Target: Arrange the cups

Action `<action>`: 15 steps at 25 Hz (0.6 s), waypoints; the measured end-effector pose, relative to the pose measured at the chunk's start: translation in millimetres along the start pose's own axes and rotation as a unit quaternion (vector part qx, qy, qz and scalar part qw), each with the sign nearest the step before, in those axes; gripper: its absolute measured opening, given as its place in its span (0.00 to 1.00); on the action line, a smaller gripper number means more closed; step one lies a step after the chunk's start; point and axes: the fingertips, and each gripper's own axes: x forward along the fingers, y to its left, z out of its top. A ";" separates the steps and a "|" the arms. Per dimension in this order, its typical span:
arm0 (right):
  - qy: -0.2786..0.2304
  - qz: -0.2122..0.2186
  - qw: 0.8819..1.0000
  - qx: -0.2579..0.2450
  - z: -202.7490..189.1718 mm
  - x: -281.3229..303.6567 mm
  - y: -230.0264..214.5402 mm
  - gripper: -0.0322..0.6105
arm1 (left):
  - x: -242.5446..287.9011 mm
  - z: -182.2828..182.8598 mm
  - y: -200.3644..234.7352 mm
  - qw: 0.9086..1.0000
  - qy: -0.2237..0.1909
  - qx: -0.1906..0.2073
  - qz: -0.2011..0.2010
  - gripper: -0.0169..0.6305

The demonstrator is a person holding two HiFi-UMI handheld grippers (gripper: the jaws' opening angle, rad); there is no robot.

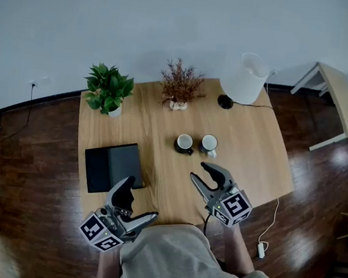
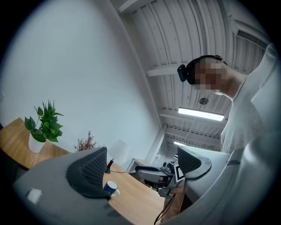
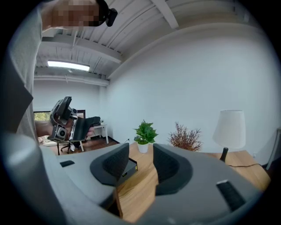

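Note:
Two cups stand side by side mid-table: a dark blue cup [image 1: 184, 143] with a white inside and a pale cup [image 1: 209, 143] to its right. My right gripper [image 1: 199, 172] hovers open just in front of them and holds nothing. Over the table's front edge, my left gripper [image 1: 139, 199] is wide open and empty. In the left gripper view the blue cup [image 2: 110, 188] shows beside the left jaw of the left gripper [image 2: 142, 165], with the right gripper [image 2: 158, 173] beyond. The right gripper [image 3: 140, 165] points past the cups, which are out of its view.
A black box [image 1: 114, 166] lies at the table's front left. Along the back stand a green potted plant [image 1: 109, 88], a dried plant [image 1: 180, 85] and a white lamp [image 1: 246, 80] with a cord. A second table [image 1: 339, 100] is at the far right.

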 end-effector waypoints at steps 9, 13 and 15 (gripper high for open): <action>0.018 0.001 1.000 0.011 -19.6 5.6 -5.5 0.34 | 11.9 1.1 -0.2 1.000 0.004 0.005 -0.010 0.78; 0.033 -0.003 0.999 0.019 -36.3 10.3 -10.1 0.34 | 24.2 4.4 2.4 1.000 0.013 0.017 -0.017 0.78; 0.045 -0.009 0.999 0.021 -49.9 11.5 -14.9 0.34 | 29.9 5.1 1.6 0.999 0.017 0.021 -0.022 0.78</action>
